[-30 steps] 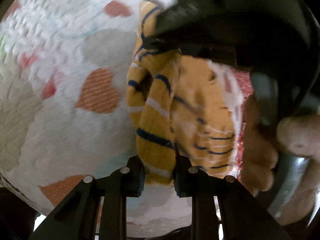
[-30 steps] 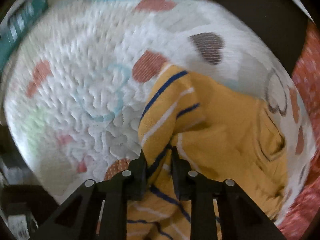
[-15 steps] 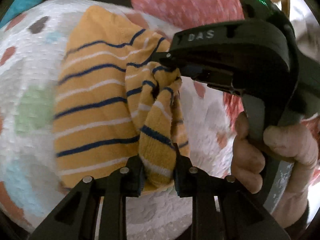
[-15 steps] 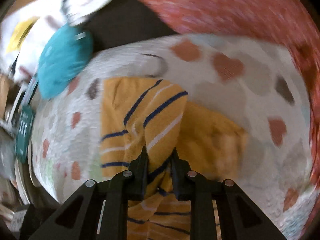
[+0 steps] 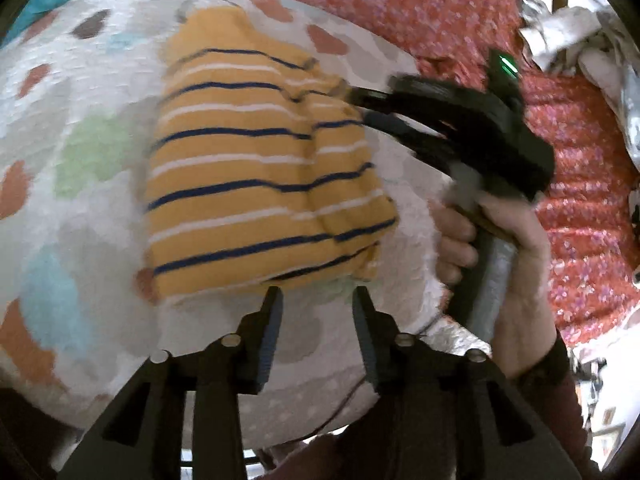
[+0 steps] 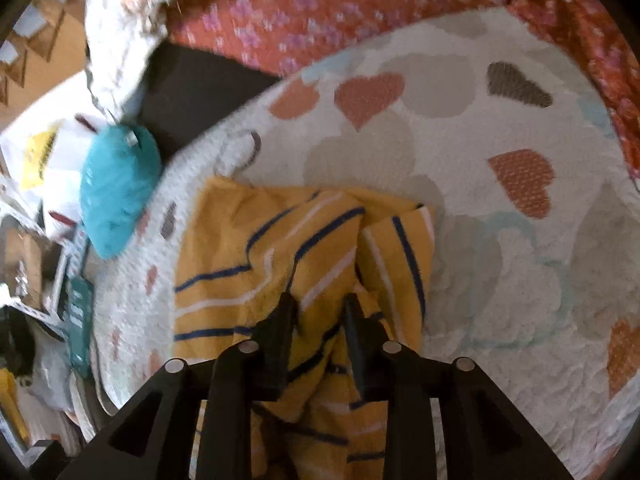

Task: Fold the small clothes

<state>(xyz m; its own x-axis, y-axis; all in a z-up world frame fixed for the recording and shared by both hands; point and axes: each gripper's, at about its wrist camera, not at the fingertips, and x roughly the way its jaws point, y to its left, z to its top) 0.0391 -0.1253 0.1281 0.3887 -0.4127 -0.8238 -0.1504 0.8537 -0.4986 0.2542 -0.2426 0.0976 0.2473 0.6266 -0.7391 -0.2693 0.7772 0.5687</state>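
A small yellow garment with navy and white stripes lies folded on a white quilt with heart patches. My left gripper is open and empty, just short of the garment's near edge. In the left wrist view my right gripper touches the garment's far right corner, held by a hand. In the right wrist view the right gripper stands slightly parted over a raised fold of the garment; cloth lies between its fingers, and its grip is unclear.
A red flowered cloth lies to the right of the quilt, and it runs along the back in the right wrist view. A teal bundle and clutter sit off the quilt's left edge.
My left gripper has let go of the garment and drawn back. The garment has dropped flat onto the quilt, folded over. My right gripper's jaws have parted a little.
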